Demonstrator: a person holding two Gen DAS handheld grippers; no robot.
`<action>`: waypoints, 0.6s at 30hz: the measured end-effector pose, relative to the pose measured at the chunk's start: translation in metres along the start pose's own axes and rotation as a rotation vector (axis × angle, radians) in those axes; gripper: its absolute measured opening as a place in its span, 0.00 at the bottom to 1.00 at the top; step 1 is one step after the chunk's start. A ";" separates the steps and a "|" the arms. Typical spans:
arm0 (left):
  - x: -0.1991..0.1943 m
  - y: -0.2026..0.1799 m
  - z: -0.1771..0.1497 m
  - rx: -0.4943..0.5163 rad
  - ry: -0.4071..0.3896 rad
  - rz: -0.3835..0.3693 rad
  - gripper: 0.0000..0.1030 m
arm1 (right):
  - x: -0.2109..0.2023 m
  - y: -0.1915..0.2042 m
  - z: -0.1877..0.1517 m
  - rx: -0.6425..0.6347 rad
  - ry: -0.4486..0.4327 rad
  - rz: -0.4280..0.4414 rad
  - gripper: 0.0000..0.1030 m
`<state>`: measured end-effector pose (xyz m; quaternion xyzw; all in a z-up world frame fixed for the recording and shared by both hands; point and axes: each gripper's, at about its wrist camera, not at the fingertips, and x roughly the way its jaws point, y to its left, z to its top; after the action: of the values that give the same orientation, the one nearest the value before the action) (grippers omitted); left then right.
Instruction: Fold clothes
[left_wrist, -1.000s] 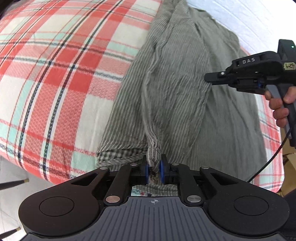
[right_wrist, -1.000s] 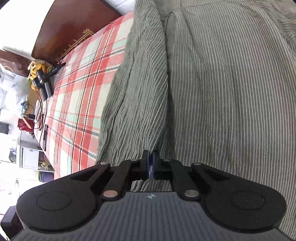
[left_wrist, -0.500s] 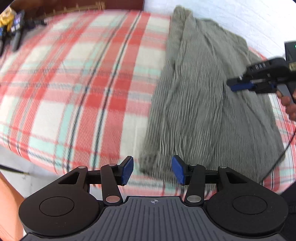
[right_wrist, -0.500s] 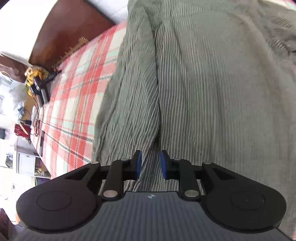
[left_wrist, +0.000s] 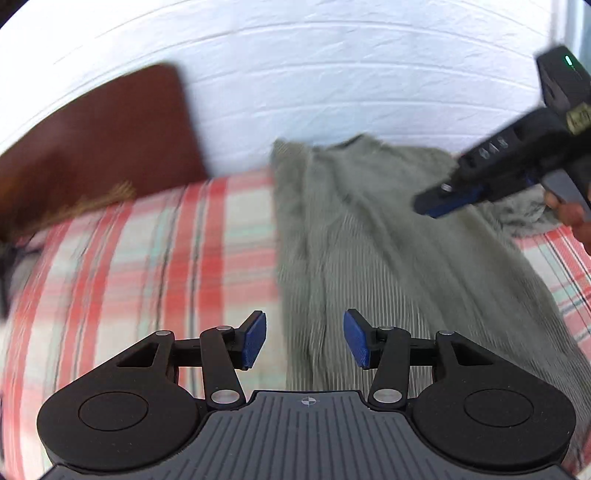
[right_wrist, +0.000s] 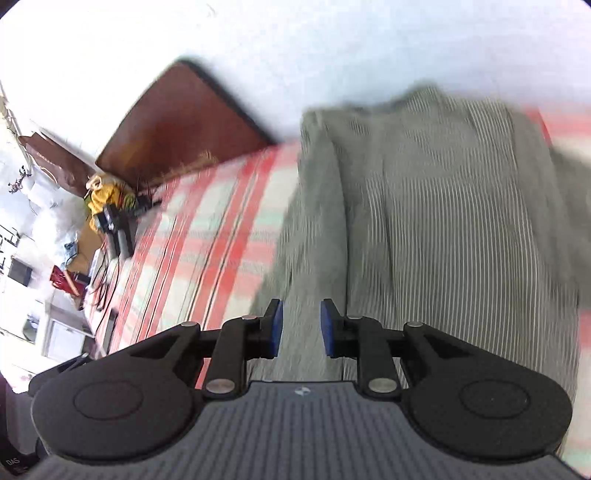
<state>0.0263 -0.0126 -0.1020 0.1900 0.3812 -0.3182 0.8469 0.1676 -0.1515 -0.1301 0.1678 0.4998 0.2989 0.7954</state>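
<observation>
One fold looks done: the grey striped garment (left_wrist: 369, 251) lies lengthwise on the plaid bed (left_wrist: 147, 258). Left gripper (left_wrist: 304, 338) hovers with jaws wide, right gripper (right_wrist: 301, 326) narrower, both empty. Judging by its length, cross folds remain.

Grey-green garment (left_wrist: 388, 258) with fine pale pinstripes; bedspread (left_wrist: 147, 266) plaid in red, cream and mint, thin dark lines crossing; reddish-brown headboard (left_wrist: 99, 147); white wall (left_wrist: 314, 81); black left gripper (left_wrist: 304, 341) with blue pads (left_wrist: 253, 338); black right gripper (right_wrist: 301, 328), blue pads too.
</observation>
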 end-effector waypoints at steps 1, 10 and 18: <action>0.014 0.006 0.010 0.004 -0.009 -0.027 0.61 | 0.003 0.002 0.010 -0.010 -0.012 -0.009 0.25; 0.137 0.065 0.067 0.010 -0.020 -0.234 0.61 | 0.063 0.016 0.087 -0.025 -0.076 -0.101 0.34; 0.182 0.090 0.089 -0.002 0.003 -0.346 0.60 | 0.106 0.014 0.120 0.008 -0.065 -0.152 0.34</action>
<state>0.2266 -0.0693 -0.1784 0.1211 0.4099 -0.4584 0.7792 0.3045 -0.0690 -0.1428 0.1421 0.4864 0.2300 0.8309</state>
